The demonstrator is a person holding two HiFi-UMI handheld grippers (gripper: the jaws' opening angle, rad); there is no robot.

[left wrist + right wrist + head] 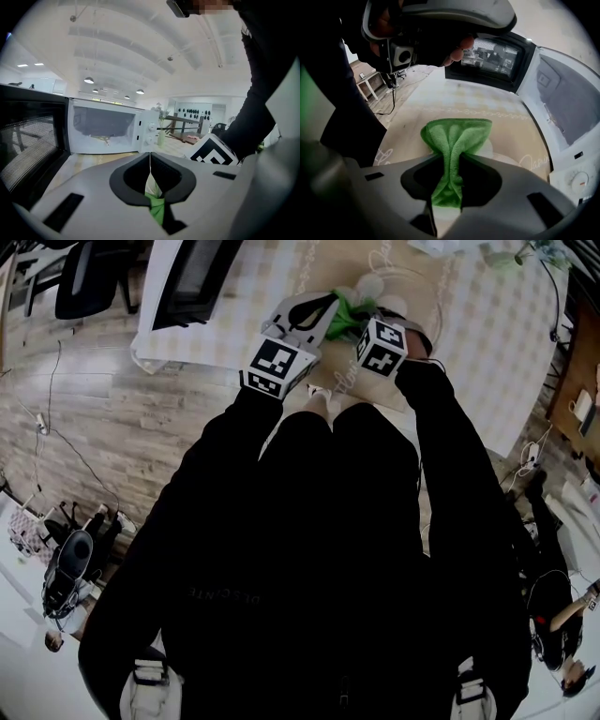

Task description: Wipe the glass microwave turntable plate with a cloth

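The green cloth [457, 133] is pinched between the jaws of my right gripper [451, 157] and fans out beyond the tips. It lies against a pale, see-through surface, the glass plate [495, 149]. In the head view the cloth [349, 317] sits between both grippers over the table, with a thin curved plate rim [437, 320] to its right. My left gripper [150, 161] is shut on a thin, pale edge that looks like the plate seen edge-on, with green cloth [157, 208] showing below it. The left gripper [323, 310] points toward the right gripper [361, 322].
A white microwave [108, 126] stands open on the checked table [464, 101], its dark door [494, 58] swung out. The wood floor, cables and chairs lie to the left of the table [450, 371] in the head view.
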